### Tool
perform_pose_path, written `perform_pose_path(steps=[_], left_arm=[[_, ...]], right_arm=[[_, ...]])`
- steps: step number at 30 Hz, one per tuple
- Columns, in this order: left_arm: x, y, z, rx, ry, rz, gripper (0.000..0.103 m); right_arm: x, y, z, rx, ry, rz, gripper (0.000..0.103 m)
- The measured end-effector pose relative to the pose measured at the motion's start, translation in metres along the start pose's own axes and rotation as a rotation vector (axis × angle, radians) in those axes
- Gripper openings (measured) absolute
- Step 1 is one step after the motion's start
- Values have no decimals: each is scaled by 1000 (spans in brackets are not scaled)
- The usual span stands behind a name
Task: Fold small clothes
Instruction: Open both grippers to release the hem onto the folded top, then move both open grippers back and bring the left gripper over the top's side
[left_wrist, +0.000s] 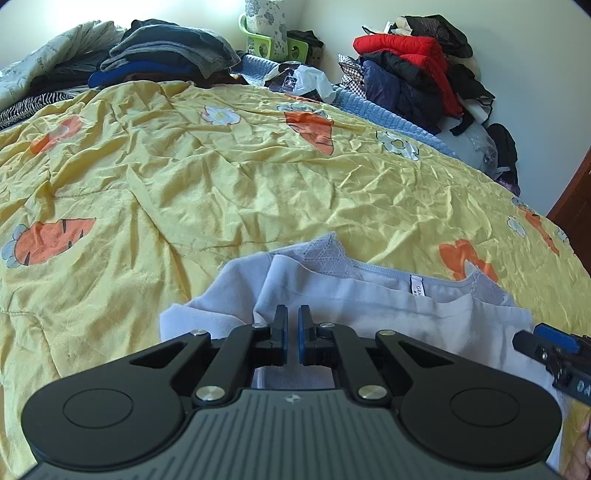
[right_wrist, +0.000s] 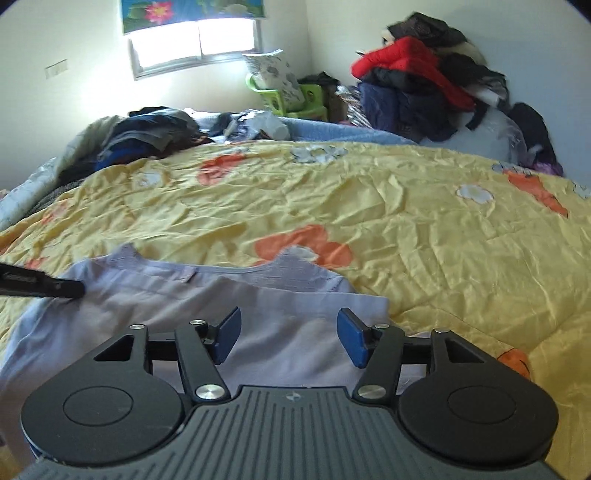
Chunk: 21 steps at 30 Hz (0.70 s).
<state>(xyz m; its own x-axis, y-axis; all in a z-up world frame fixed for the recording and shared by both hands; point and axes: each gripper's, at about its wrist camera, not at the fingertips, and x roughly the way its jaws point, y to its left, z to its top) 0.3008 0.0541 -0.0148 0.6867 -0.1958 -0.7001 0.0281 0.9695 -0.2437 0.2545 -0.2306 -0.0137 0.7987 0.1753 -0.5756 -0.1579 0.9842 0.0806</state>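
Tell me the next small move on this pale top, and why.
Probably bring the right gripper down and close it on the pale top beneath it. Its jaws stand open with nothing between them, while the left gripper is shut, seemingly on a raised fold at the other side. The top lies only partly folded on the yellow quilt.

Garment (left_wrist: 369, 306) lies flat on the quilt (left_wrist: 221, 177) at the near edge of the bed, collar toward the far edge. Left gripper (left_wrist: 291, 317) over its left part, right gripper (right_wrist: 288, 332) over its right part. Folded clothes stack (left_wrist: 166, 51) at far-left corner; 1 heaped clothes pile (left_wrist: 413, 70) beyond far-right corner.
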Motion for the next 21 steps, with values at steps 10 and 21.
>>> perform_pose_path(steps=[10,21], left_arm=[[-14,-21,-17,117,-32,47,27],[-33,-37,-31,205,-108,95,77]], right_arm=[[4,19,-14,-19,68,6,70],[-18,31,-25,-41,57,20,79]])
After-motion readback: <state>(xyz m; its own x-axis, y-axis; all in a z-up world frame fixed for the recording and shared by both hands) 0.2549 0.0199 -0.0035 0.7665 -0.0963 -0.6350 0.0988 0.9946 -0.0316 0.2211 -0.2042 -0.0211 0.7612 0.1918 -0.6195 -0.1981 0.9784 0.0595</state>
